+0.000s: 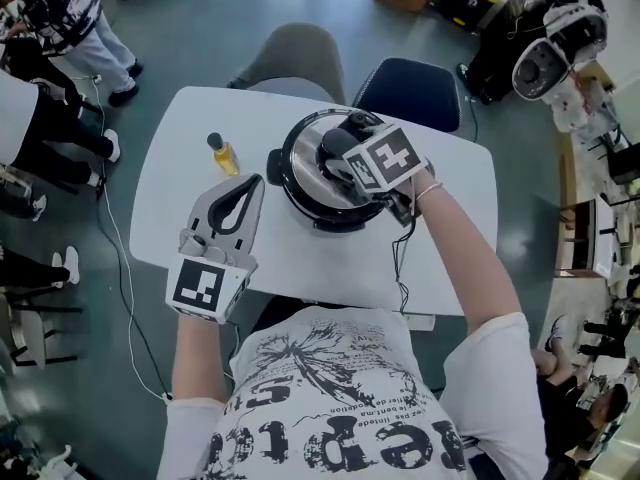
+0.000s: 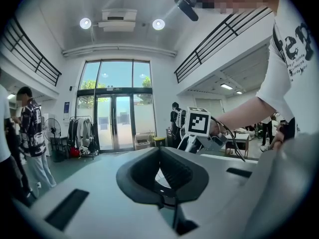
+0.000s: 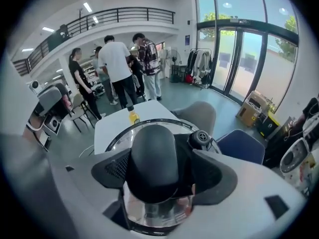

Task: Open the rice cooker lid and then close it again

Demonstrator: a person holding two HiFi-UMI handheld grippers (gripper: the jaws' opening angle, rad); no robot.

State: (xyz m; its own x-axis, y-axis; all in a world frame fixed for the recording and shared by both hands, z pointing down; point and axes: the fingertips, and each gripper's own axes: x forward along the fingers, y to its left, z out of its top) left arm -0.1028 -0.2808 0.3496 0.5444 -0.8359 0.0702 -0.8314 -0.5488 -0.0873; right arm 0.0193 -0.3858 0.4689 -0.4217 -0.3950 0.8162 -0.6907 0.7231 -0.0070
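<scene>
The rice cooker [image 1: 305,193] stands on the white table [image 1: 300,263], its round glass lid [image 3: 119,136] lying flat on it. My right gripper [image 1: 345,156] [image 3: 152,176] points steeply down onto the lid. Its two pads sit against either side of the black lid knob [image 3: 152,156], which fills the gap between them. A small steam valve [image 3: 201,138] sits just right of the knob. My left gripper [image 1: 248,183] [image 2: 160,151] hovers level over the table left of the cooker. Its tips meet and nothing is between them. The right gripper's marker cube [image 2: 198,121] shows in the left gripper view.
A small yellow bottle [image 1: 223,155] [image 3: 133,116] stands on the table left of the cooker. A grey chair [image 1: 300,58] and a blue chair [image 1: 410,88] are at the far side. A cable [image 1: 400,268] runs off the near edge. People stand beyond the table [image 3: 117,66].
</scene>
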